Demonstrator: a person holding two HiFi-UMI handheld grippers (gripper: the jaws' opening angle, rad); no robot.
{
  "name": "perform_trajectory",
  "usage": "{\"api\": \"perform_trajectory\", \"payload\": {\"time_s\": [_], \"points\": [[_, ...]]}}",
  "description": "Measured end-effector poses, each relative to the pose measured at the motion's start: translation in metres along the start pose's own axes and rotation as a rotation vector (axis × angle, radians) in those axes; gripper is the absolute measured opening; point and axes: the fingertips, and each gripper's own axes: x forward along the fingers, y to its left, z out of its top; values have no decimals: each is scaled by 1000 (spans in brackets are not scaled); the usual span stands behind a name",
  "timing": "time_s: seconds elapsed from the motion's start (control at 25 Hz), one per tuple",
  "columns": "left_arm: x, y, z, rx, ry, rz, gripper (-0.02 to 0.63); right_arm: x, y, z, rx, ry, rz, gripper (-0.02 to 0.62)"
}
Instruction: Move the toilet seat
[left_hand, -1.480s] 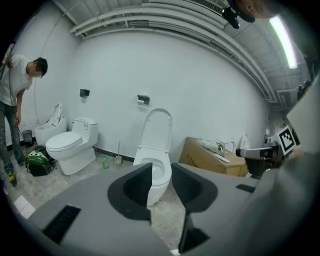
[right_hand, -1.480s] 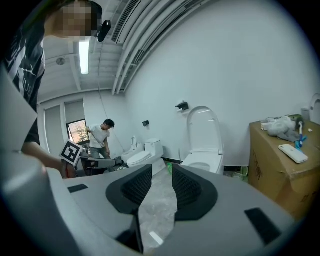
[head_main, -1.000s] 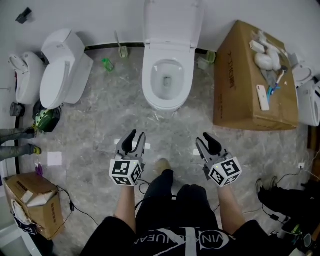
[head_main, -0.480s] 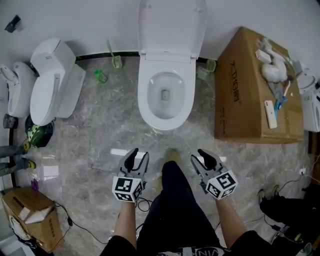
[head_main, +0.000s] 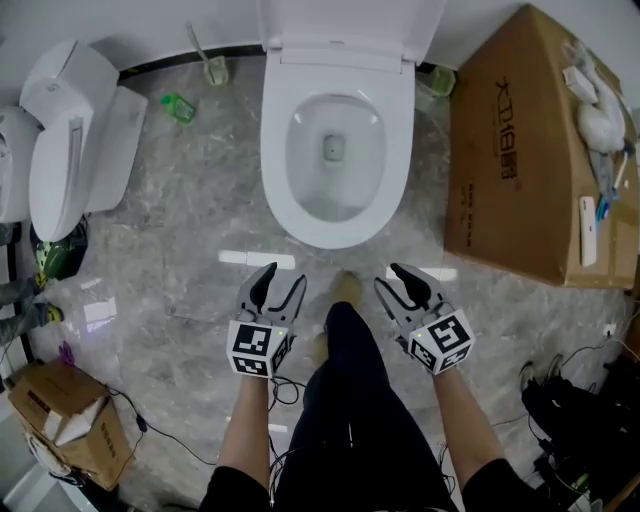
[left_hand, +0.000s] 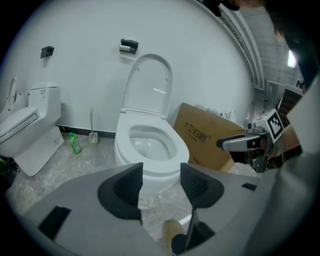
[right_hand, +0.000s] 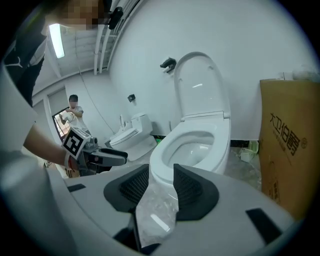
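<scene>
A large cardboard box (head_main: 520, 150) stands on the grey marble floor (head_main: 190, 220) at the right. White odds and ends (head_main: 598, 125) and a flat white slab (head_main: 588, 232) lie on its top. At the left, a spare toilet (head_main: 70, 150) has its lid down. A green bottle (head_main: 180, 106) lies near a brush holder (head_main: 214, 68) by the wall. A small open box (head_main: 60, 410) sits lower left, with cables (head_main: 150, 425) beside it.

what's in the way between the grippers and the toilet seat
Nothing visible. Only bare floor lies between the left gripper, the right gripper and the front edge of the seat. Both grippers' jaws have just been opening, with nothing between them. The lid stands up behind the seat, out of the way.
</scene>
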Motion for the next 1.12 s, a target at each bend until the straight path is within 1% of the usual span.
{"api": "perform_trajectory", "payload": {"time_s": [0.16, 0.32, 0.44, 0.52, 0.72, 0.88, 1.12], "points": [[27, 17, -15, 17, 52, -12, 239, 22, -24, -18, 9, 37, -31, 167], [53, 38, -25, 25, 99, 4, 267, 44, -49, -38, -4, 105, -68, 178], [72, 48, -30, 50, 136, 5, 291, 59, -63, -52, -26, 162, -82, 181], [83, 55, -33, 75, 161, -1, 299, 68, -70, -55, -23, 175, -84, 185], [96, 64, -42, 175, 221, -36, 314, 79, -81, -67, -31, 212, -91, 207], [103, 68, -44, 211, 250, -67, 321, 84, -87, -75, -50, 246, -87, 216], [106, 66, -42, 277, 283, -138, 325, 92, -84, -74, -50, 225, -60, 216]]}}
